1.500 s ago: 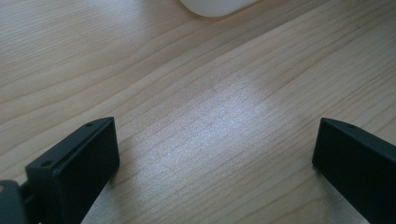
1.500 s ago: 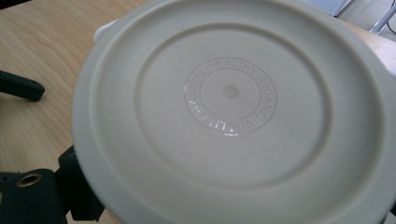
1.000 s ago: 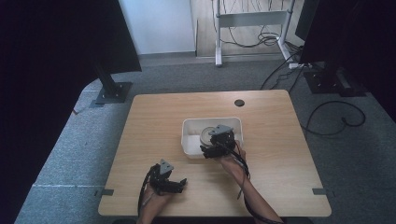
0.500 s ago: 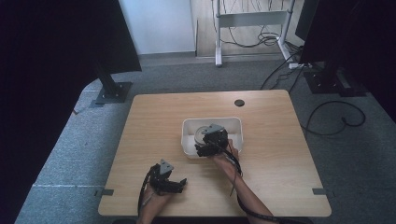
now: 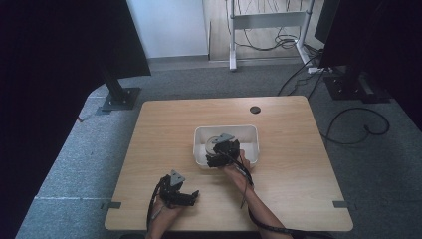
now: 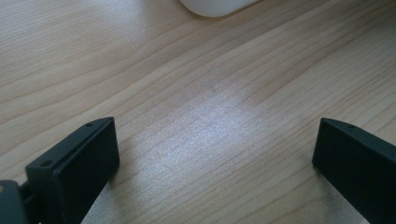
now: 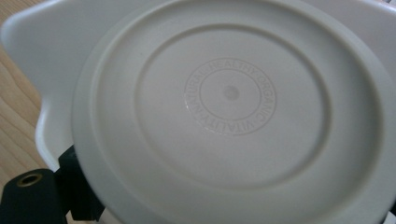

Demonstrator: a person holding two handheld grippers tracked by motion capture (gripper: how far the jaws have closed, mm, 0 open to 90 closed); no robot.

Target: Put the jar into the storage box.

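The right tool [image 5: 219, 158] grips the round lid [image 7: 231, 100] over the white tub [image 5: 250, 133] — nearer by far — while the left tool [image 5: 180, 195] rests open on the bench [image 5: 164, 129].

Right gripper [image 5: 215, 158] shifted left and slightly toward the frame bottom, from the middle of the white tub [image 5: 251, 133] to its lower-left wall. Round lid [image 7: 231, 109] moved with it. Forearm now angled more.

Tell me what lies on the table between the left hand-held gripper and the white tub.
Nothing: bare wood. The left gripper view shows plain tabletop running from the left hand-held gripper up to the white tub.
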